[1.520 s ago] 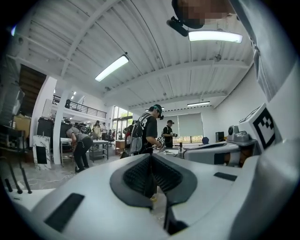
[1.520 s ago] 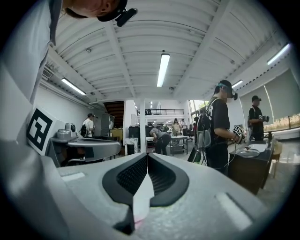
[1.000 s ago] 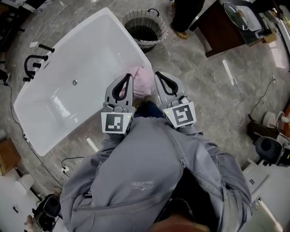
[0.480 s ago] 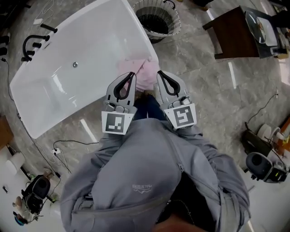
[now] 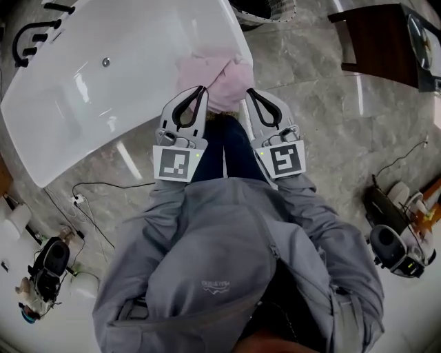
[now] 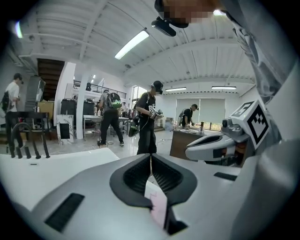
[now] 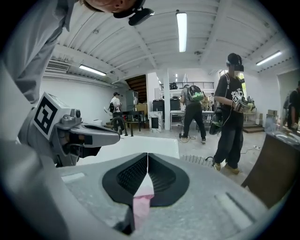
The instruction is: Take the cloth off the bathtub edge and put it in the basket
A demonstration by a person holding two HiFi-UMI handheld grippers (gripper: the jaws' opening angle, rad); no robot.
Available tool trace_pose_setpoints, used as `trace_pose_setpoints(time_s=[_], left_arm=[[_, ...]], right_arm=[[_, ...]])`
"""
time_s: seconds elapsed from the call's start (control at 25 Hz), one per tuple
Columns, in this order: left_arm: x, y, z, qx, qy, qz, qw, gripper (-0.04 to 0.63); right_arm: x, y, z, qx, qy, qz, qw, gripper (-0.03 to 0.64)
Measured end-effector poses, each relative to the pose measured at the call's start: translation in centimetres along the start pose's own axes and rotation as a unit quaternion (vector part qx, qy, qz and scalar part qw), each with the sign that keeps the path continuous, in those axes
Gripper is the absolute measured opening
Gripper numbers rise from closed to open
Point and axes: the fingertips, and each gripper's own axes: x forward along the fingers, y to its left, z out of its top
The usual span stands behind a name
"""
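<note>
My left hand-held gripper and right hand-held gripper, both pressed together and empty, hang by the crumpled pink fabric cloth on the white bathtub edge, which looks light, limp and best pinched at a raised fold.

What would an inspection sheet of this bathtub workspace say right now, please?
Surface: grey stone floor; white bathtub.
Job's things: pink cloth bunched on the tub's edge; basket past the tub's end, partly out of frame.
Clutter: dark devices on the floor at both sides.
Grippers: left gripper and right gripper both shut, holding nothing, side by side over the cloth's near side; contact unclear.
Cables: floor cable to a power strip; second cable at right.
Surroundings: black tap, dark table, people standing beyond.
</note>
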Motion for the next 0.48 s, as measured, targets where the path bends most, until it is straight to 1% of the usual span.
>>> trace_pose_setpoints(time_s=[0.16,0.32,0.48], left_arm=[[0.9,1.1,-3.9,-0.006,0.019,0.003,0.9998,0.012],[1.7,1.9,-7.6,-0.014,0.041,0.004,0.999,0.012],[2.6,2.8,-10.9,-0.008,0.05,0.01,0.9986,0.012]], right_arm=[[2.0,0.1,-4.1,-0.002,0.032,0.01,0.999,0.006],[4.0,0.2,-7.8,0.019,0.063,0.024,0.998,0.006],[5.6,0.2,-10.3,0.009,0.076,0.023,0.997,0.006]])
